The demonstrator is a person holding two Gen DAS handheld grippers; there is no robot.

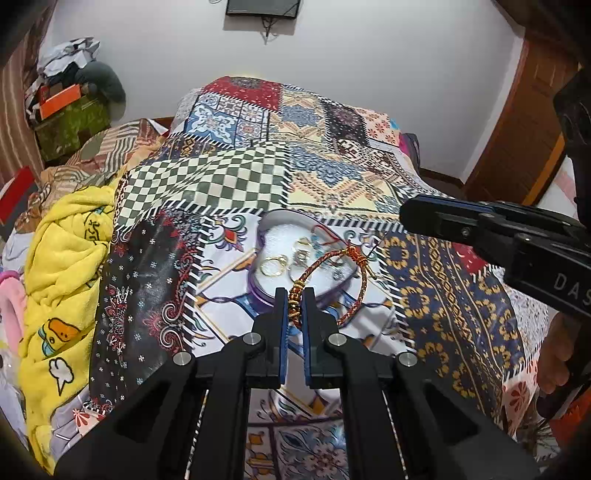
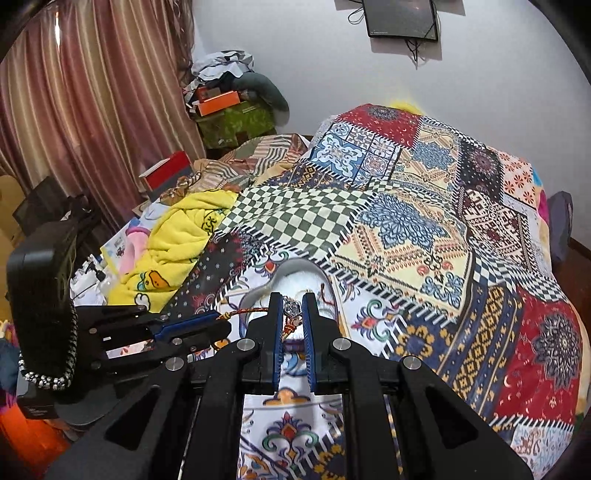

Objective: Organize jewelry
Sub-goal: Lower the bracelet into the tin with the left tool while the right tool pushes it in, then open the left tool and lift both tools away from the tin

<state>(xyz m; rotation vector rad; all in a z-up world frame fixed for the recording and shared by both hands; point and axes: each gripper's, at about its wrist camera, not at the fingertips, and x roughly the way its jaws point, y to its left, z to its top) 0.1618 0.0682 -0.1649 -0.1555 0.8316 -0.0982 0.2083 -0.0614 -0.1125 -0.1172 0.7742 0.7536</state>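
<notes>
Left gripper (image 1: 294, 297) grips the bracelet (image 1: 334, 280) above the tin (image 1: 267, 295); right gripper (image 2: 293, 314) clamps a silver charm (image 2: 293, 309).

A bed covered by a patchwork quilt (image 1: 280, 166) fills most of the room. A yellow cartoon-print blanket (image 1: 70, 258) lies bunched along its left edge. The back wall (image 1: 351, 62) is plain white and carries a dark screen (image 2: 400, 18) with hanging cables. Striped pink curtains (image 2: 85, 103) hang at left, beside stacked boxes (image 2: 225, 110). A wooden door (image 1: 532, 122) stands at right.
</notes>
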